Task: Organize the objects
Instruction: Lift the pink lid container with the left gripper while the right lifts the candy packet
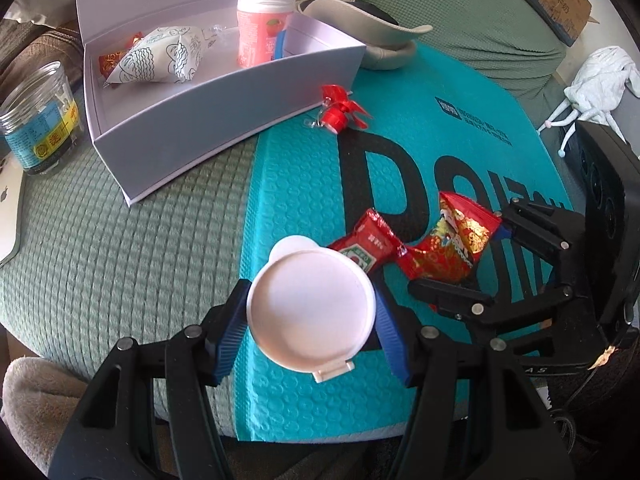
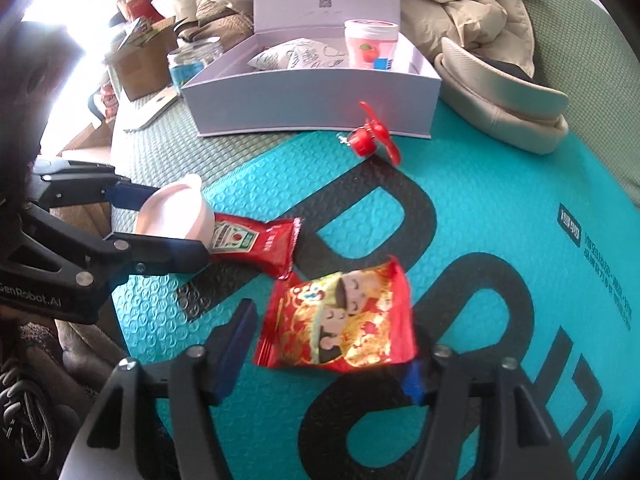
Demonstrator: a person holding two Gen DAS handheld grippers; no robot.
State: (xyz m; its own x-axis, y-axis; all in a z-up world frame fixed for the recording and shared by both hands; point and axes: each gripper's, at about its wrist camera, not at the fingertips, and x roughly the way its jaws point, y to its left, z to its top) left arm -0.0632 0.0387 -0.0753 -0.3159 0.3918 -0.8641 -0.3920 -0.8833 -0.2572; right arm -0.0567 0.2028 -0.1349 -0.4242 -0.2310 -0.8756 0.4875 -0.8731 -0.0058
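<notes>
The left gripper [image 1: 311, 312] clamps a white round container [image 1: 310, 308] between its blue pads. The right gripper [image 2: 332, 356] stands half open around a red snack packet [image 2: 340, 320], pads not pressing, on the teal mailer [image 2: 500, 184], ketchup sachet [image 2: 256, 240] beside

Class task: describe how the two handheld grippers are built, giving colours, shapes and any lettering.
The left gripper and the right gripper match: black angular linkage arms with silver rivets and ribbed blue finger pads. White lettering reading GenRobot.AI marks the left gripper's body in the right wrist view.
</notes>
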